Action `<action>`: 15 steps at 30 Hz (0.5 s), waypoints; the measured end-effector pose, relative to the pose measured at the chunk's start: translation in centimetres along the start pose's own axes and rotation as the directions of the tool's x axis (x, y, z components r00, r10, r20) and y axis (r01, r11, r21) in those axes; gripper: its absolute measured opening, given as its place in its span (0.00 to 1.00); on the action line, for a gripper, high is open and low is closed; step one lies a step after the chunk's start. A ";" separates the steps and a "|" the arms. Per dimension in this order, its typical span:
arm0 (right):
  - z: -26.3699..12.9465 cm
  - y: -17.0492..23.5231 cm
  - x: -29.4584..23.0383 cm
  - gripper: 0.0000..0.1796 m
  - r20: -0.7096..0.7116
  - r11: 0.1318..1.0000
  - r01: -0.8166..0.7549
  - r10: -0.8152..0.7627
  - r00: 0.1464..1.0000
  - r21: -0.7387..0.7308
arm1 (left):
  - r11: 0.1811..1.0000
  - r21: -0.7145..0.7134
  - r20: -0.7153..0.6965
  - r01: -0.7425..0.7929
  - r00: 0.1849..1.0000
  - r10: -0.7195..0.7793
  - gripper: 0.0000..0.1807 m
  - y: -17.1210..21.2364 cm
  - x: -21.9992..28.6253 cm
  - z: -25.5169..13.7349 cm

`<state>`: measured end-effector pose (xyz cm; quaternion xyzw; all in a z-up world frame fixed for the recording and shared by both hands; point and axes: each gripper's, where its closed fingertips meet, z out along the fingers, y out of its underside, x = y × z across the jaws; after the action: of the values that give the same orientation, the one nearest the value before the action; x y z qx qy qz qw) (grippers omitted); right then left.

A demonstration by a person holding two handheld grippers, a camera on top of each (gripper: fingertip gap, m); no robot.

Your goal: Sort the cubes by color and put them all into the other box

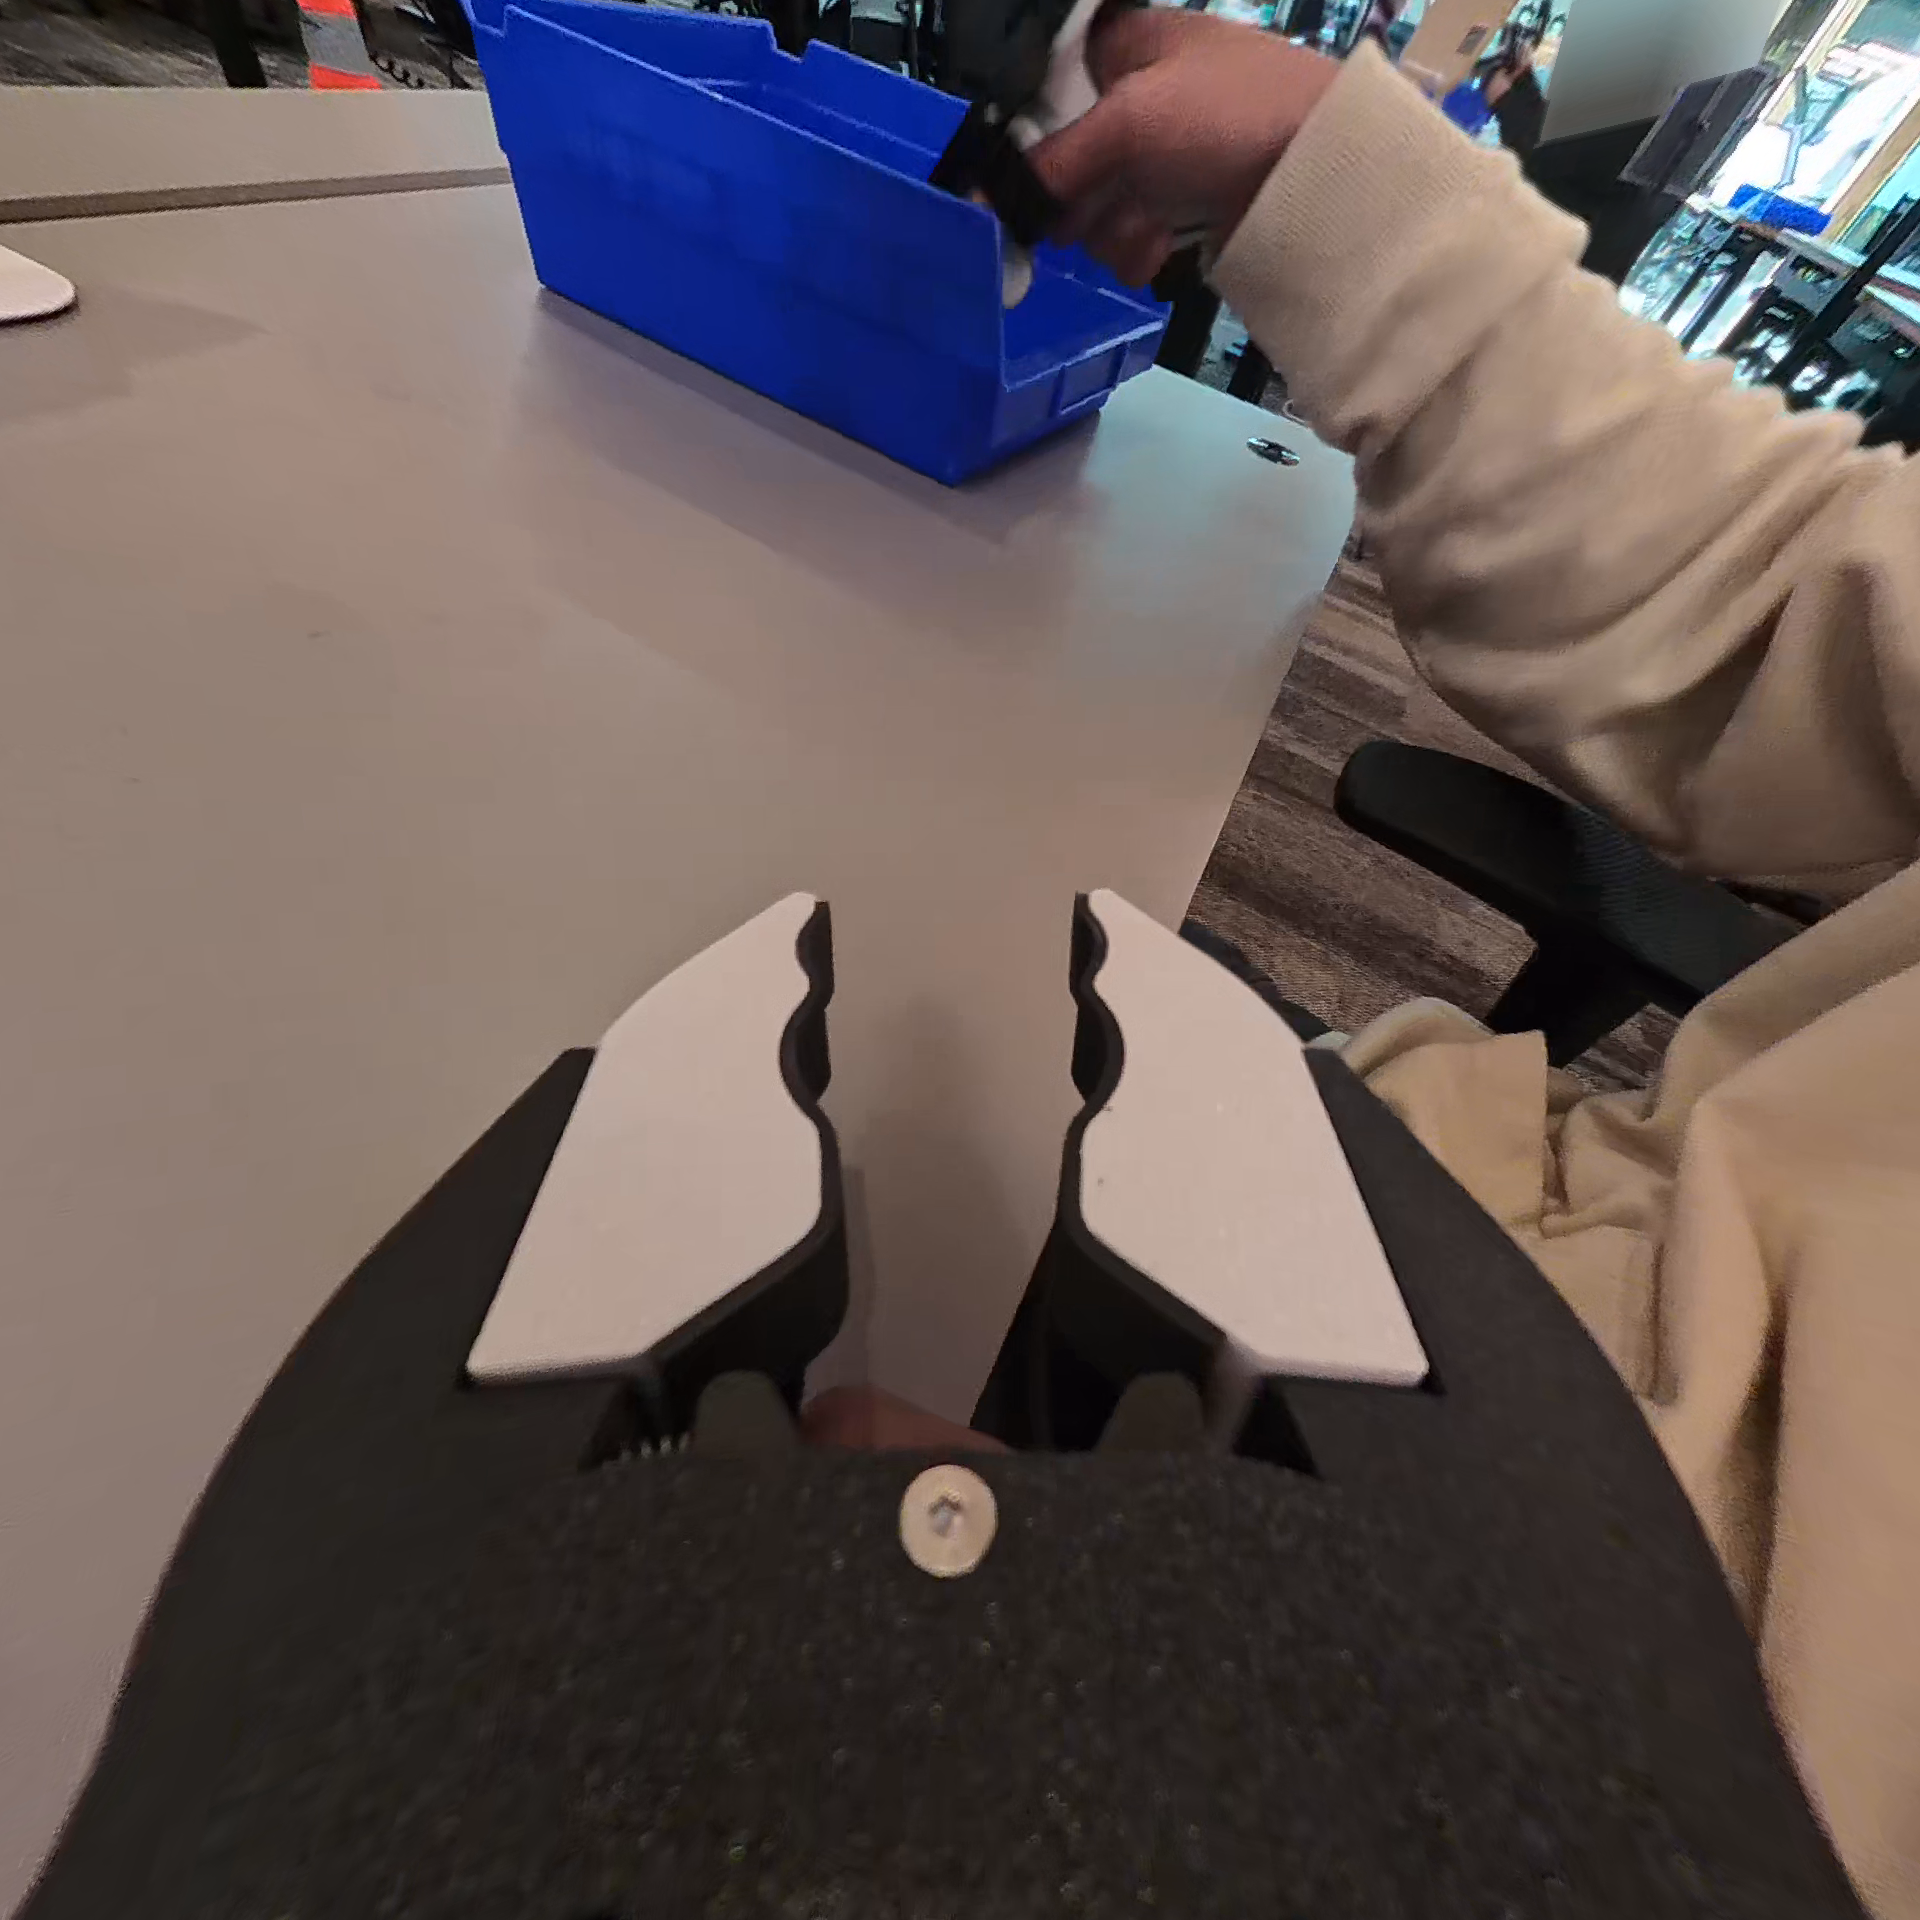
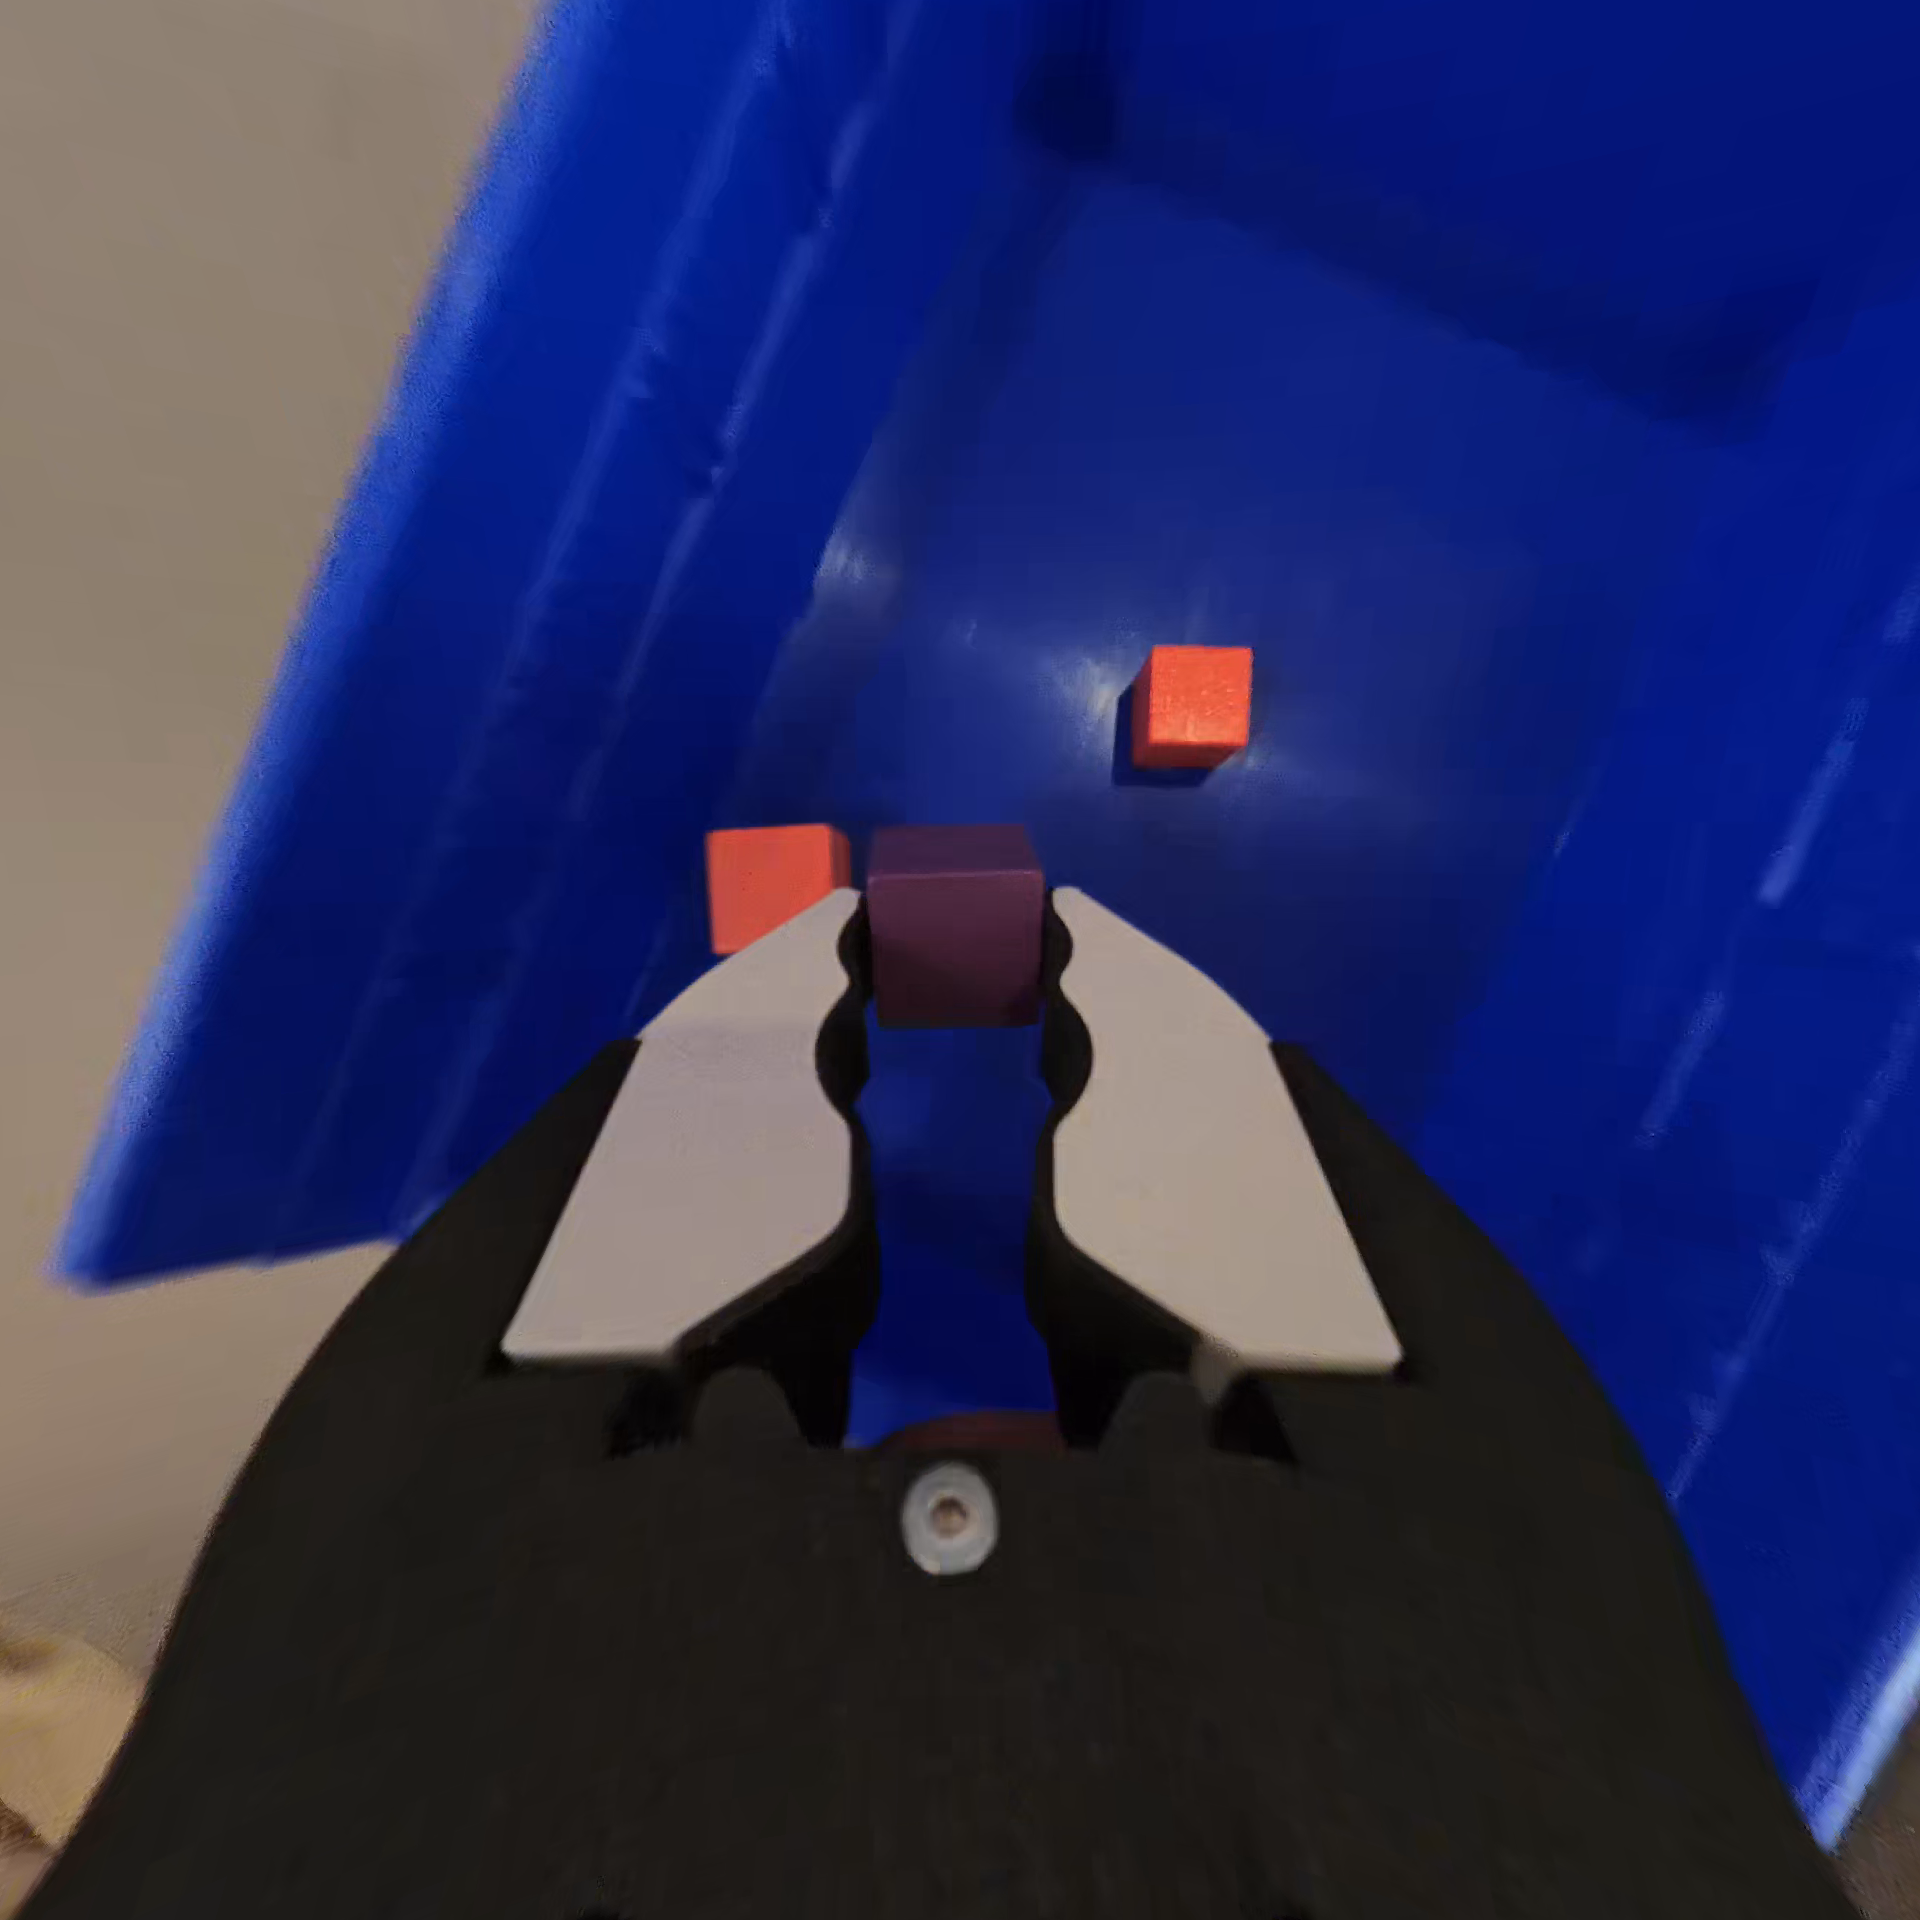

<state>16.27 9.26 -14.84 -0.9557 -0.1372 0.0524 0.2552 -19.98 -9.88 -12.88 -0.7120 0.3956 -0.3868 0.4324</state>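
Right gripper [image 2: 951, 914] points down into the blue bin [image 2: 582, 727]. Its jaws are closed partway around a purple cube [image 2: 954, 935], both fingertips touching the cube's side faces; the cube sits at the very tips. Whether the cube rests on the bin floor or is lifted cannot be told from this angle.

Two orange-red cubes lie on the bin floor. One orange-red cube [image 2: 771, 883] is just beside the purple cube, on its left, partly hidden behind the left fingertip. The other orange-red cube [image 2: 1193, 707] lies farther in and to the right, apart from the other two. The edges of the right wrist view are smeared by motion blur.

Left gripper [image 1: 951, 914] hangs over the grey table [image 1: 416, 675] near its edge. Jaws stand apart with a clear gap; nothing is between them, only table surface shows through.

In the left wrist view, the blue bin [image 1: 748, 270] stands on the table farther off. The person's hand [image 1: 1164, 135], in a cream sleeve [image 1: 1507, 468], reaches over the bin's near end and holds the right gripper, whose fingertips are hidden inside. A black chair [image 1: 1558, 883] stands beside the table edge. Only one bin is in view.
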 end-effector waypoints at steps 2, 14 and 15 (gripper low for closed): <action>2.1 -0.9 0.7 0.17 -0.029 0.998 0.030 -0.031 0.999 -0.048 | 1.000 0.007 0.013 -0.014 1.000 0.014 0.24 -0.1 -0.1 -0.2; -8.9 -3.1 -6.5 0.24 0.085 0.813 -0.077 0.035 0.996 0.577 | 0.998 0.036 0.137 0.060 0.988 -0.064 0.25 -0.2 -3.3 -1.8; -10.3 -2.5 -10.3 0.23 0.181 0.731 -0.105 -0.025 0.983 0.674 | 0.996 0.037 0.148 0.079 0.985 -0.083 0.25 -0.2 -3.8 -1.9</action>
<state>7.59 3.47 -4.41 -0.7900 -0.1099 0.1895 0.5727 -23.07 -7.03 -12.89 -0.7477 0.3267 -0.3557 0.4558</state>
